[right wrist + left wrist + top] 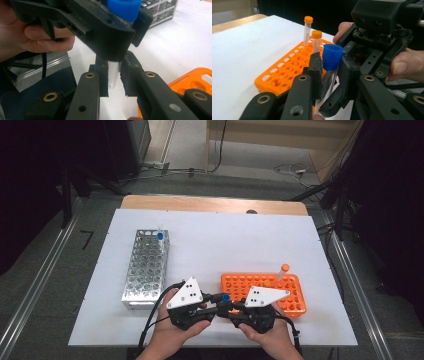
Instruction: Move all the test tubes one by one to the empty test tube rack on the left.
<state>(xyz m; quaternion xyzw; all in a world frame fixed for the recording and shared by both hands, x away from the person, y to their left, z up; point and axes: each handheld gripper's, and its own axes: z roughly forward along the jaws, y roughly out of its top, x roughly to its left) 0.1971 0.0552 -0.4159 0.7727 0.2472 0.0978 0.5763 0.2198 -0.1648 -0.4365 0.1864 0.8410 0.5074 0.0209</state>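
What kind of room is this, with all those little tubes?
Probably a lab or testing room: an orange tube rack, a metal tube rack and a blue-capped tube on a white table, with cables on the floor.

Ahead of both tongs (pixel 222 307), the white surface (pixel 225 245) lies open; the orange rack (pixel 295 292) with upright tubes (pixel 281 272) crowds their right, the metal rack (pixel 146 267) stands to their left.

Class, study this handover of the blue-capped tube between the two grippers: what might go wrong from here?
1. The blue-capped tube is clear and smooth; the left gripper and right gripper both pinch it, so it may slip or twist if one lets go early.
2. It sits close above the orange rack, so it might knock the orange-capped tubes.
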